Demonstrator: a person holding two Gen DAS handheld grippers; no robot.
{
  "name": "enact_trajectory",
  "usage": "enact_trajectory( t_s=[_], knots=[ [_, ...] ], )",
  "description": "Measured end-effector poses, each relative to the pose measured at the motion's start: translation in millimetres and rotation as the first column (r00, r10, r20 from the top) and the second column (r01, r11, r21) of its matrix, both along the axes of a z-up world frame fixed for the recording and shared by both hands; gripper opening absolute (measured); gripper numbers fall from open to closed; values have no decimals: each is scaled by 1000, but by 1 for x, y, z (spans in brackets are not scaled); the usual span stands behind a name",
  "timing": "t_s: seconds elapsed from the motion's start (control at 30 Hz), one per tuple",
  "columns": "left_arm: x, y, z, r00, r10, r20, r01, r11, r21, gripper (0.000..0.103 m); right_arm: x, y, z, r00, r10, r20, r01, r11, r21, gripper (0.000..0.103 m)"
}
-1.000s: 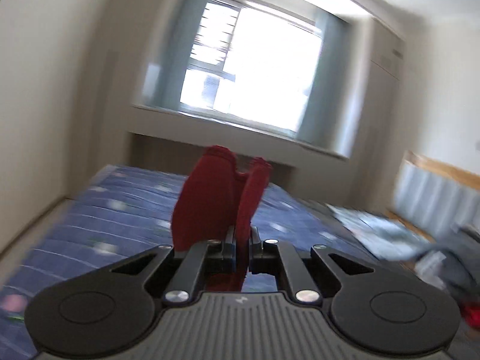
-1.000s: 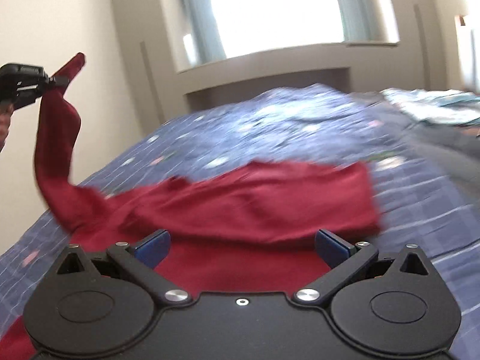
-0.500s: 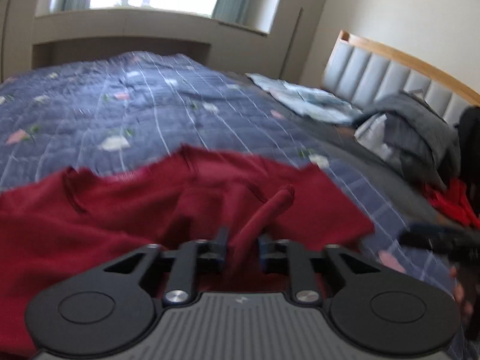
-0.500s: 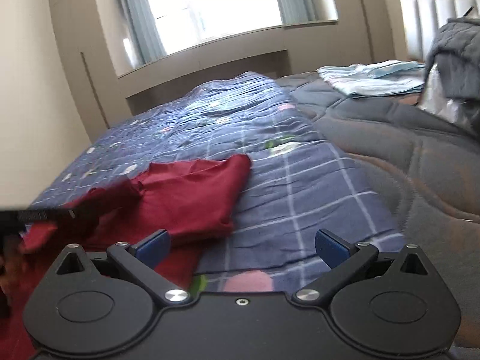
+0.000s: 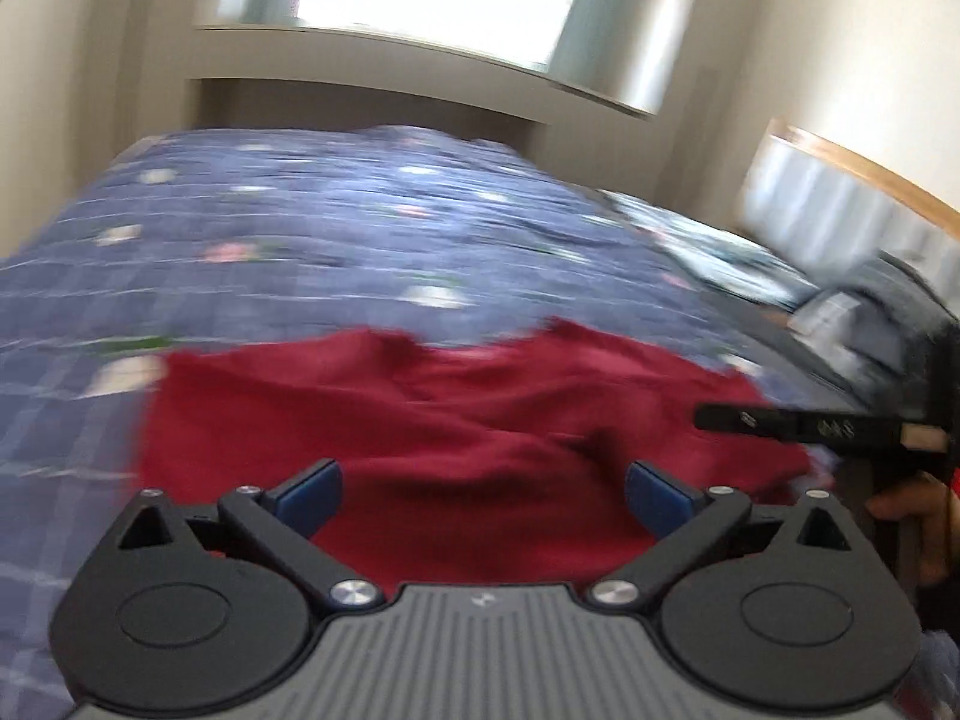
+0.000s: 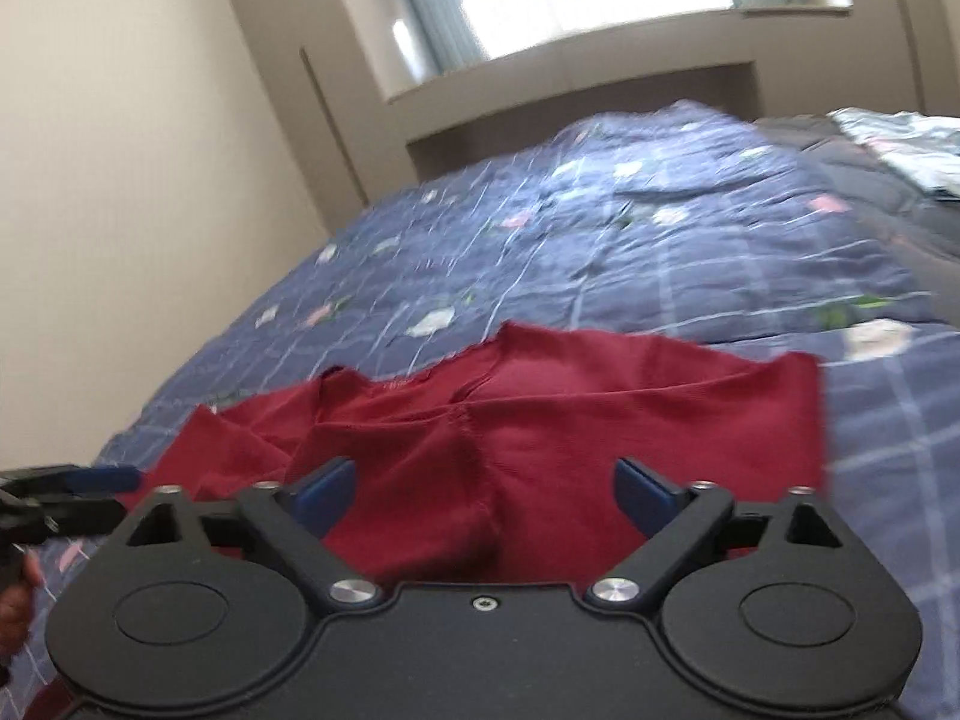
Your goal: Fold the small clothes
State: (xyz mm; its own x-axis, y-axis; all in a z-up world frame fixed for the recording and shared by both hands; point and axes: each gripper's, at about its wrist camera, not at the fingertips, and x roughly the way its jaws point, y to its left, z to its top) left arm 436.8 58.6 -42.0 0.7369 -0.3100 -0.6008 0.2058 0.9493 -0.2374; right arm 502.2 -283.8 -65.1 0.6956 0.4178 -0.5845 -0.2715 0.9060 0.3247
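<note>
A dark red garment [image 5: 450, 420] lies rumpled on the blue quilt, one fold laid over its middle. My left gripper [image 5: 480, 495] hovers low over its near edge. Its jaws are opening wide, and the cloth lies beneath the gap with neither pad touching it. My right gripper [image 6: 485, 495] hangs over the same red garment [image 6: 540, 408]. Its jaws are closing but still stand wide, and the pads press on nothing. Each gripper shows in the other's view: the right gripper [image 5: 798, 429] at the garment's right end, the left gripper [image 6: 60, 492] at its left end.
The blue flowered quilt [image 6: 600, 252] covers the bed. A pale folded cloth [image 6: 900, 144] and a dark pile of clothes [image 5: 870, 324] lie towards the padded headboard [image 5: 840, 210]. A wall [image 6: 150, 180] runs along the bed's left side, with a window beyond.
The left gripper came down, let go of the red sleeve and spread its jaws wide. The right gripper swung back over the garment, its jaws a little narrower.
</note>
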Motion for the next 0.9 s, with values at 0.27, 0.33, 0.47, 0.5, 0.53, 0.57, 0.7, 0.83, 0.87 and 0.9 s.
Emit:
enact_trajectory(
  t_s=[0.27, 0.33, 0.47, 0.5, 0.53, 0.57, 0.7, 0.83, 0.87, 0.9],
  knots=[
    [45, 96, -24, 936, 341, -88, -343, 940, -2, 100, 13, 26, -6, 998, 59, 12, -57, 992, -110, 24],
    [61, 113, -36, 915, 372, -155, -384, 922, -56, 87, 14, 25, -5, 999, 51, 14, -49, 992, -113, 14],
    [65, 129, -45, 884, 422, -203, -457, 872, -174, 66, 7, 15, 17, 994, -22, 110, 34, 993, -112, 1],
    [63, 127, -44, 889, 422, -179, -451, 873, -183, 66, 4, 9, 26, 989, -52, 138, 66, 993, -100, 1],
    [62, 124, -43, 893, 422, -160, -445, 880, -166, 66, 1, 3, 33, 985, -81, 153, 94, 992, -83, 1],
    [61, 119, -42, 894, 423, -145, -442, 887, -137, 66, -2, -3, 39, 981, -113, 158, 125, 990, -69, 1],
    [65, 104, -50, 883, 442, -156, -452, 891, -34, 66, -9, -15, 28, 978, -181, 101, 192, 975, -113, 1],
    [63, 100, -46, 894, 424, -147, -434, 900, -43, 72, -7, -23, -4, 981, -196, 3, 195, 973, -126, 9],
    [64, 101, -44, 903, 403, -147, -416, 907, -69, 86, -8, -25, -5, 981, -192, 9, 191, 975, -109, 13],
    [65, 101, -41, 912, 383, -143, -398, 913, -90, 93, -10, -26, -5, 982, -186, 18, 187, 978, -95, 15]
  ],
)
